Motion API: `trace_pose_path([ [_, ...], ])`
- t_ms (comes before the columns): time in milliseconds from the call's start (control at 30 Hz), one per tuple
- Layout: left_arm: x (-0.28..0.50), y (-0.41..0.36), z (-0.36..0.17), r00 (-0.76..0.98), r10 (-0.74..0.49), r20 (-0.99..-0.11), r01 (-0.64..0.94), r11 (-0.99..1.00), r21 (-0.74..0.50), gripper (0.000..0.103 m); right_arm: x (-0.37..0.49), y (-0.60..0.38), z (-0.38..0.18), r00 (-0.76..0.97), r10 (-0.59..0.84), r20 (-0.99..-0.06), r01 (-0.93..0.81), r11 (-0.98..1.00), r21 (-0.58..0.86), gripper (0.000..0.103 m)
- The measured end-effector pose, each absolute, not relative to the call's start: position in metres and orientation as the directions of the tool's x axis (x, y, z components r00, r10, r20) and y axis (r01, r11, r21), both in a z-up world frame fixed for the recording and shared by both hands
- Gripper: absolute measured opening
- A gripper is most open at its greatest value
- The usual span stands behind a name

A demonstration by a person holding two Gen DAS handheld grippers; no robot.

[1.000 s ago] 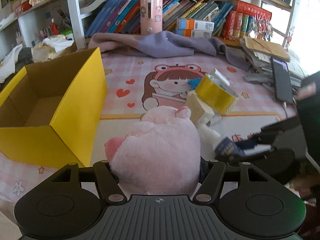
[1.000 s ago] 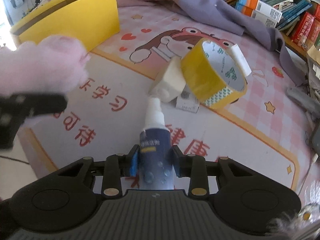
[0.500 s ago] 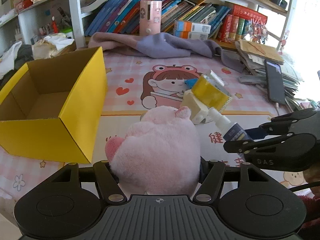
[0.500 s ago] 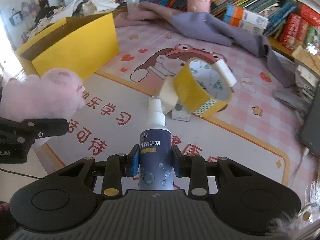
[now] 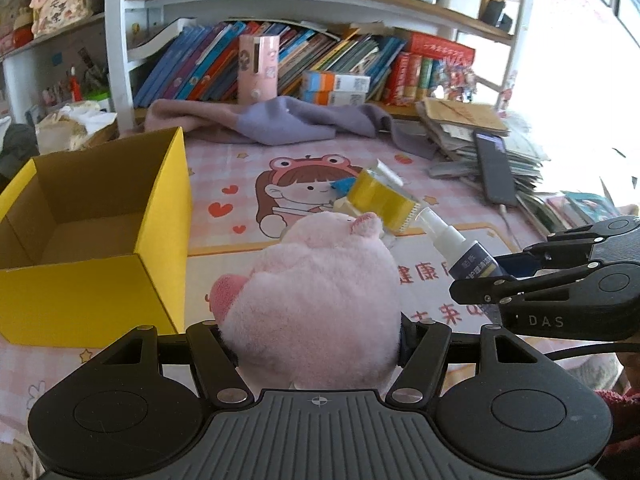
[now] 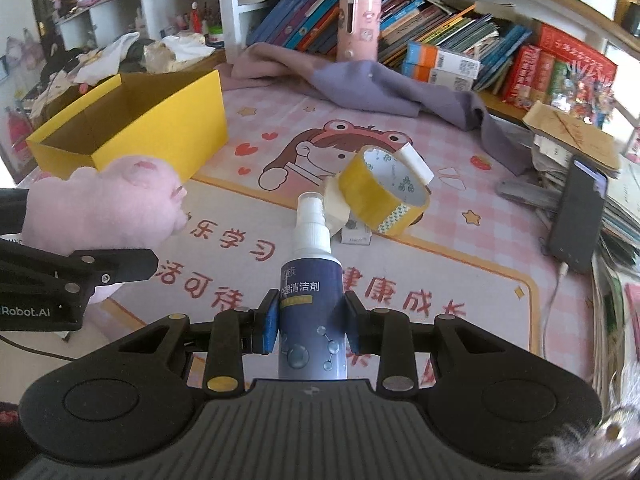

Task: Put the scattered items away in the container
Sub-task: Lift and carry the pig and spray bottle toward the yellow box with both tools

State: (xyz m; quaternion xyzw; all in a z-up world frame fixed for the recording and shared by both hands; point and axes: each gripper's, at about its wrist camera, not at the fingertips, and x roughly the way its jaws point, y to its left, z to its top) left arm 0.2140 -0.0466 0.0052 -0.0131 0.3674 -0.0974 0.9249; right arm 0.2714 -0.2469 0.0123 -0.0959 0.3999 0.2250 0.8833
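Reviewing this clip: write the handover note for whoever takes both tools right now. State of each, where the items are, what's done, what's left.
Left tool: shut on the pink plush toy, held above the mat, right of the yellow box.
Right tool: shut on the spray bottle, upright, nozzle away from the camera.
On the mat: the yellow tape roll, leaning on a small cream block, with a small white box beside them.
Done: both items are gripped; the visible part of the box interior shows nothing in it.
Left: drop plush and bottle into the box, then fetch the tape, block and white box.
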Motion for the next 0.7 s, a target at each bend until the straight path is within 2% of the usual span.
trace_pose_path([
  [433,0.144,0.002,0.004,0.699,-0.275,-0.66,0.268,0.957,-0.115,0.065,0.182,-0.201,0.016,0.619,0.257,-0.742,-0.397,0.917,-0.015,0.03],
  [700,0.091,0.035,0.003,0.696,-0.267,-0.667,0.267,0.958,-0.105,0.065,0.119,-0.162,0.011,0.616,0.265,-0.742,-0.406,0.914,-0.01,0.03],
])
